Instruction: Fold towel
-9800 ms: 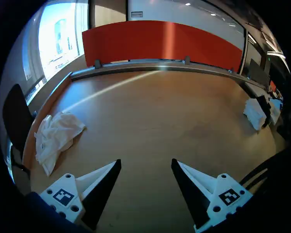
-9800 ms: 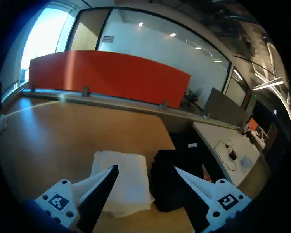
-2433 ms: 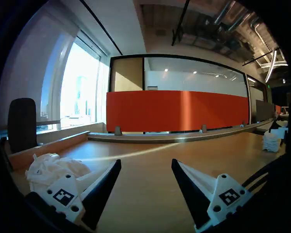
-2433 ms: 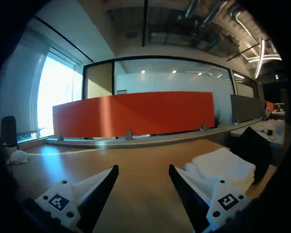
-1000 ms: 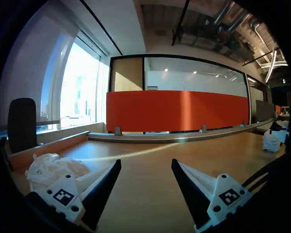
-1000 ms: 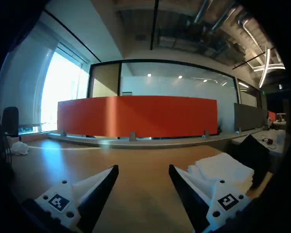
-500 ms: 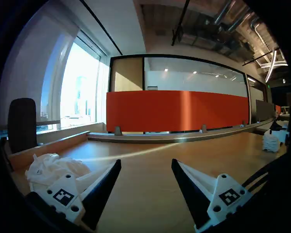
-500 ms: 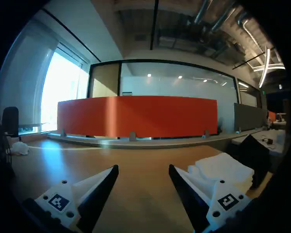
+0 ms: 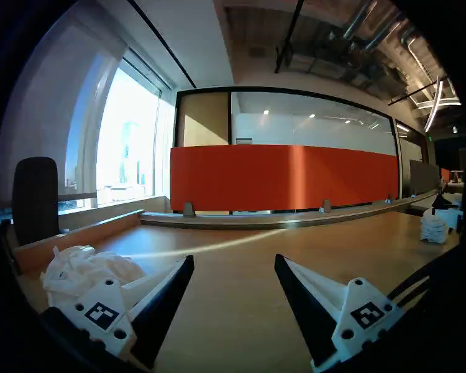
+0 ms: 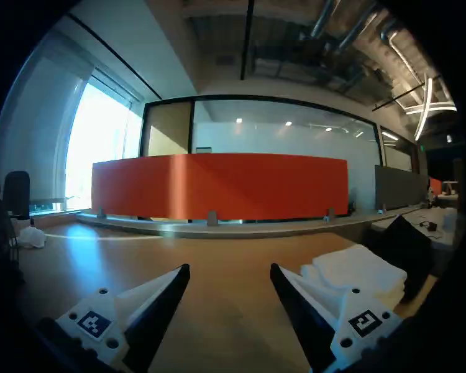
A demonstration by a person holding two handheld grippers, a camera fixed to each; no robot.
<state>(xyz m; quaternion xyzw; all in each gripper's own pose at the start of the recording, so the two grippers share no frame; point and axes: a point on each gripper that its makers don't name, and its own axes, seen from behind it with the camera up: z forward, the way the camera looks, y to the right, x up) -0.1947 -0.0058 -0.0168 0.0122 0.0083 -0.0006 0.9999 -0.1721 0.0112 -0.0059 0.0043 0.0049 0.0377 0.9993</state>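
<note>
left gripper and right gripper hovering wide open, empty, low over wooden table; crumpled towel lying near left, folded towel stack near right. risk: grab catching several bunched layers, spoiling fold.

The counter was a warm honey-brown wood, crossed by one pale streak of light. The divider panel behind it was a flat orange-red, plain and without pattern. The crumpled towel was white, and so were the folded towels; the bag-like shape beside them was black. The left claw and the right claw each had white fingers with black inner faces and bore black-and-white square-patterned markers. The chair was black.
</note>
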